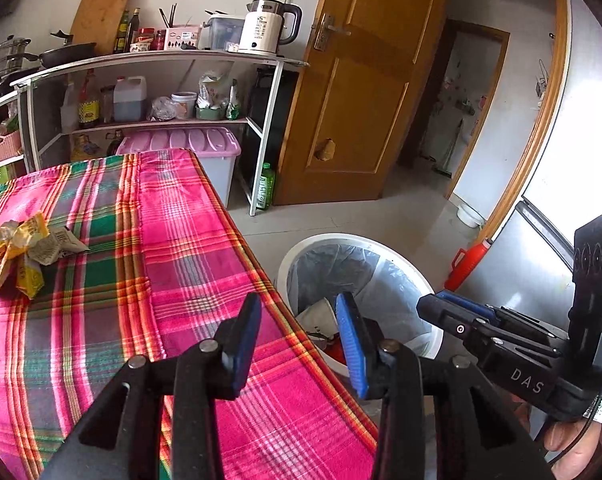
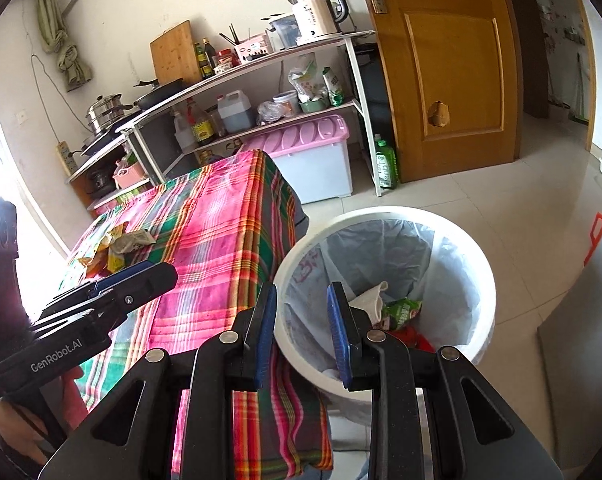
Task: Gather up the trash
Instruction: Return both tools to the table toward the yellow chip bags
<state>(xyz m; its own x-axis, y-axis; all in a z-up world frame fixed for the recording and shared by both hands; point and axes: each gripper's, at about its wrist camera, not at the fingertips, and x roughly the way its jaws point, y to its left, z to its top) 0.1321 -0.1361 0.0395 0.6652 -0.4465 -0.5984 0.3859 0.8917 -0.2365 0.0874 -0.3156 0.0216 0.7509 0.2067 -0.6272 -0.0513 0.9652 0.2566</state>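
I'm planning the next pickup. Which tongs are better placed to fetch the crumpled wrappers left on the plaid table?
Left, probably. The left tongs are empty and over the table edge, on the wrappers' side. The right tongs, also empty, hang by the bin, further from them.

The bin (image 2: 385, 264) stands tight against the table (image 1: 205, 264) edge, its mouth open from above. The tabletop is bare except for wrappers (image 1: 25, 252) at ten o'clock. Shelves (image 1: 157, 92) block twelve o'clock; open floor (image 2: 501, 208) runs toward two, past the door (image 1: 365, 80).
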